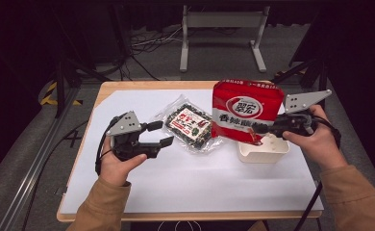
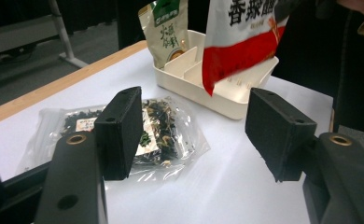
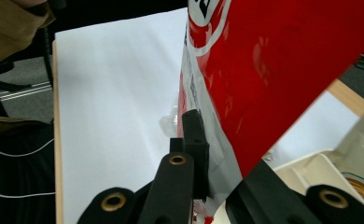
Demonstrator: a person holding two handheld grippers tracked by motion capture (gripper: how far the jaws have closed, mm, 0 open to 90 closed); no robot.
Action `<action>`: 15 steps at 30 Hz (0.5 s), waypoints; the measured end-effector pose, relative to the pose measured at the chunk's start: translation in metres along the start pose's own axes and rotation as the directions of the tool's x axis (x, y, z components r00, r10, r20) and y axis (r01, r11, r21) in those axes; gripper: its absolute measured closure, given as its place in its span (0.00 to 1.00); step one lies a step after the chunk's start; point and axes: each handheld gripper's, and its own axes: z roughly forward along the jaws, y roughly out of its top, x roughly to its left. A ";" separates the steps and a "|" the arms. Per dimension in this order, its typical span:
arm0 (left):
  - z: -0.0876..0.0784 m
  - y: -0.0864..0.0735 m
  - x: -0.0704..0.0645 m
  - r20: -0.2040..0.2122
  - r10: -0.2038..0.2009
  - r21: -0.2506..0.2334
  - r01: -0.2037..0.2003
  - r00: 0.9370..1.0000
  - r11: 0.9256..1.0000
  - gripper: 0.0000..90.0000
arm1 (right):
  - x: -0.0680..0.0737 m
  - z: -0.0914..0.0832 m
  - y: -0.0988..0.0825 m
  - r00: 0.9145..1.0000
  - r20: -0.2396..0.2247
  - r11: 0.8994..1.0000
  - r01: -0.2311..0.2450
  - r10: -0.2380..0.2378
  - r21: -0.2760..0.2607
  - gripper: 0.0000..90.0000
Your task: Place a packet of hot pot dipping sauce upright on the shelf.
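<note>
- Step in hand, as judged: putting the big red and white plastic snack bag point(image 1: 245, 111) into the cream compartment tray point(image 1: 264, 150).
- Right gripper point(image 1: 267, 129): jaws pinching the bag's lower corner, bag hanging just over the tray.
- Left gripper point(image 1: 159, 134): jaws spread, holding nothing, near the clear packet of dark dried vegetables point(image 1: 189, 124) on the white bench point(image 1: 185, 178).
- Next, probably: lowering the bag into a free compartment.
- Tray already containing one beige and green pouch point(image 2: 165, 29).

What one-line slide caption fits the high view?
Right gripper lifts a red snack bag over the white tray; open left gripper faces the clear packet.
</note>
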 end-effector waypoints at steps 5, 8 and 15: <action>0.000 -0.003 0.004 -0.004 -0.014 0.008 0.014 1.000 1.000 0.41 | -0.016 -0.006 0.000 1.000 0.027 1.000 -0.015 0.015 0.002 0.99; 0.001 -0.004 0.006 -0.002 -0.015 0.018 0.015 1.000 1.000 0.41 | -0.024 -0.008 0.000 0.999 0.042 1.000 -0.018 0.018 0.006 0.99; 0.000 -0.008 0.009 -0.014 -0.029 0.022 0.030 0.999 0.999 0.41 | -0.040 -0.012 -0.002 0.997 0.071 0.999 -0.033 0.032 0.008 0.99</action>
